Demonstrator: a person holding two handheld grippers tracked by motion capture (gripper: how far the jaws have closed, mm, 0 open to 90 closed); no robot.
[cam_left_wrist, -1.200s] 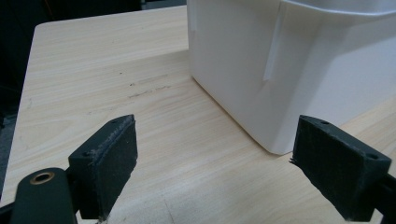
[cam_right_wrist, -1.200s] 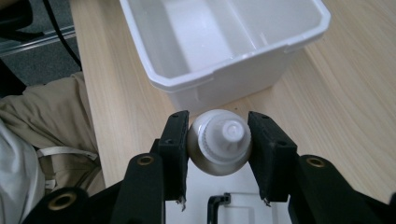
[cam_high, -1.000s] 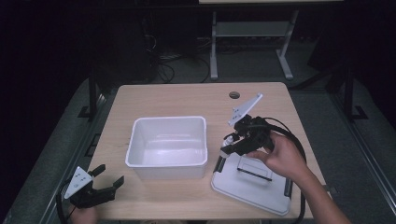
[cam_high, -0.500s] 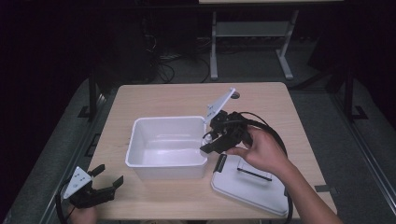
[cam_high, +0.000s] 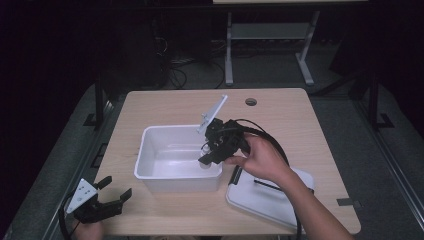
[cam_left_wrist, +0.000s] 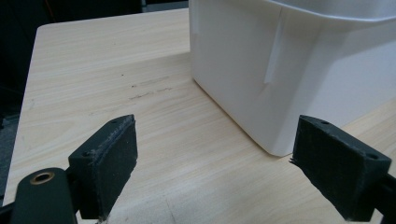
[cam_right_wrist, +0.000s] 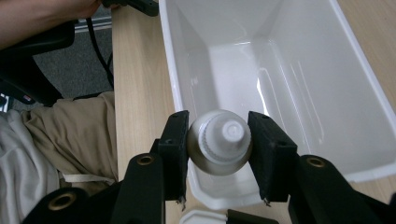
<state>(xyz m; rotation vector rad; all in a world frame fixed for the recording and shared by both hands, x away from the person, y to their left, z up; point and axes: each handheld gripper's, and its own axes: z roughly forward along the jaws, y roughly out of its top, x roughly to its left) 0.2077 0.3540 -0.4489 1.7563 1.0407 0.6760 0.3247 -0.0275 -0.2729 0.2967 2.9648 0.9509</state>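
Note:
A white plastic bin (cam_high: 141, 156) stands open in the middle of the table. My right gripper (cam_high: 207, 159) hangs tilted over the bin's right end. It is shut on a small white screw-cap bottle (cam_right_wrist: 220, 141), which is over the inside of the bin (cam_right_wrist: 261, 60) near its closest wall. My left gripper (cam_high: 116, 188) rests open at the table's front left corner. In the left gripper view the jaws stand wide apart around bare wood, and my left gripper (cam_left_wrist: 229, 158) faces the bin's outer corner (cam_left_wrist: 280, 79).
The bin's flat white lid (cam_high: 270, 199) with black clips lies on the table at the front right, under the right forearm. A round cable hole (cam_high: 251, 102) sits near the back edge of the wooden table (cam_high: 165, 105). Dark floor surrounds the table.
My right gripper has travelled left from above the lid to over the bin's right end, carrying the bottle. The left gripper has stayed put.

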